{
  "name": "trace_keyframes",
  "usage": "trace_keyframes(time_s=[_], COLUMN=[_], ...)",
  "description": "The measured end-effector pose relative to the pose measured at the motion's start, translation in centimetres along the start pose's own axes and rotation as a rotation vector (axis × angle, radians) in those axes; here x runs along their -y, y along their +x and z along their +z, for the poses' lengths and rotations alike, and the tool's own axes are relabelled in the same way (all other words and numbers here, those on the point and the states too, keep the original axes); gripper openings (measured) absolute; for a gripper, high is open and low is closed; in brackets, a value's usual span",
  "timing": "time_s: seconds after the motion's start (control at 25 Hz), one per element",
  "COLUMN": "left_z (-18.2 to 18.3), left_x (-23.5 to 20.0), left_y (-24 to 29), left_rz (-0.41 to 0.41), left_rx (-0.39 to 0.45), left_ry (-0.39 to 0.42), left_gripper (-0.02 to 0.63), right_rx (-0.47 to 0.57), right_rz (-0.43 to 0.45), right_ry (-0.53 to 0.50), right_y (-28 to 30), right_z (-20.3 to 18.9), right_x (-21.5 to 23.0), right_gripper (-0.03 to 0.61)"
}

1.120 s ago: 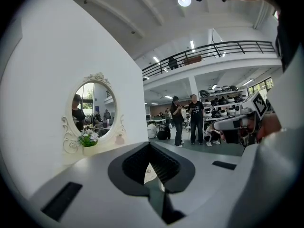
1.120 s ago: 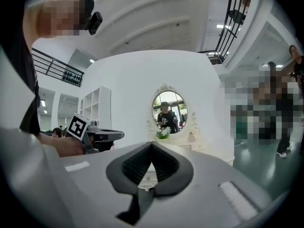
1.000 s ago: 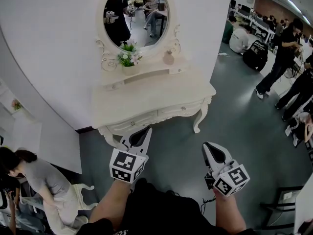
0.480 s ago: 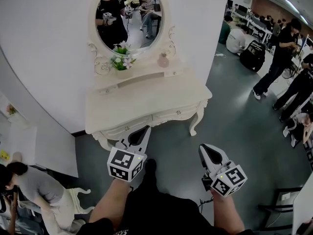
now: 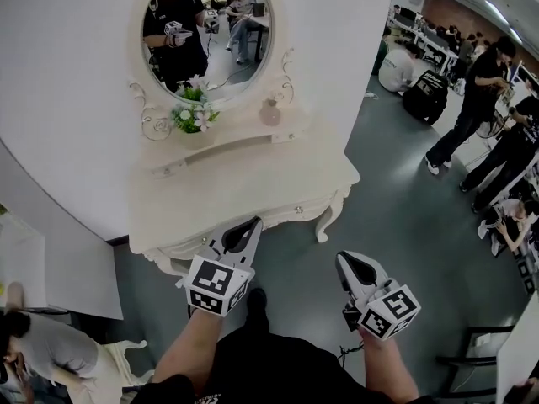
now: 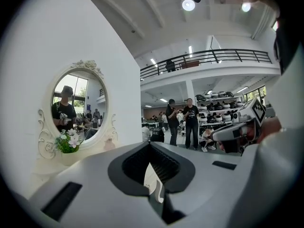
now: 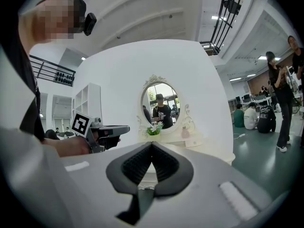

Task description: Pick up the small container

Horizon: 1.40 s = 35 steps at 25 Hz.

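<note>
The small container is a pale pink bottle. It stands on the raised back shelf of the cream dressing table, right of the flower pot and below the oval mirror. The same container shows small in the left gripper view, and the container appears far off in the right gripper view. My left gripper is shut and empty at the table's front edge. The right gripper is shut and empty over the floor, right of the table. Both are well short of the container.
A white wall backs the table. At the lower left a person sits by a white chair. Several people and a black bag are at the right. A dark frame stands at the lower right.
The head view has shifted: the table and mirror sit further left and lower than before. Both grippers stay shut and keep about the same place in the view.
</note>
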<state>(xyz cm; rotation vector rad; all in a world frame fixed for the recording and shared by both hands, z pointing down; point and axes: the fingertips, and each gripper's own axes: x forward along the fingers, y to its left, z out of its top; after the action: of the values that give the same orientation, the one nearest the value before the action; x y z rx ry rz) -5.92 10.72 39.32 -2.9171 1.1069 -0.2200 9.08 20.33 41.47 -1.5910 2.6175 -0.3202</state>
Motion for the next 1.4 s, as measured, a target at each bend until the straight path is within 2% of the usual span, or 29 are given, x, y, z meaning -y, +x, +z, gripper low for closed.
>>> trace_keyframes(time_s=[0.36, 0.72, 1.0, 1.4], left_z=[0.6, 0.6, 0.5, -0.3], left_x=[-8.1, -15.6, -19.4, -22.3], left_y=[8.0, 12.8, 14.3, 16.2], left_rz=[-0.052, -0.083, -0.097, -0.066], left_rx=[-0.006, -0.025, -0.026, -0.028], left_ry=[-0.032, -0.044, -0.07, -0.118], left_gripper=[0.005, 0.005, 0.005, 0.005], right_rx=[-0.012, -0.033, -0.042, -0.064], right_rz=[-0.001, -0.007, -0.032, 0.007], right_ry=[-0.024, -0.038, -0.037, -0.041], right_y=[10.9, 19.8, 23.5, 27.4], right_z=[3.0, 4.9, 5.7, 6.1], right_x=[4.1, 6.5, 7.2, 8.4], right_gripper=[0.011, 0.011, 0.011, 0.011])
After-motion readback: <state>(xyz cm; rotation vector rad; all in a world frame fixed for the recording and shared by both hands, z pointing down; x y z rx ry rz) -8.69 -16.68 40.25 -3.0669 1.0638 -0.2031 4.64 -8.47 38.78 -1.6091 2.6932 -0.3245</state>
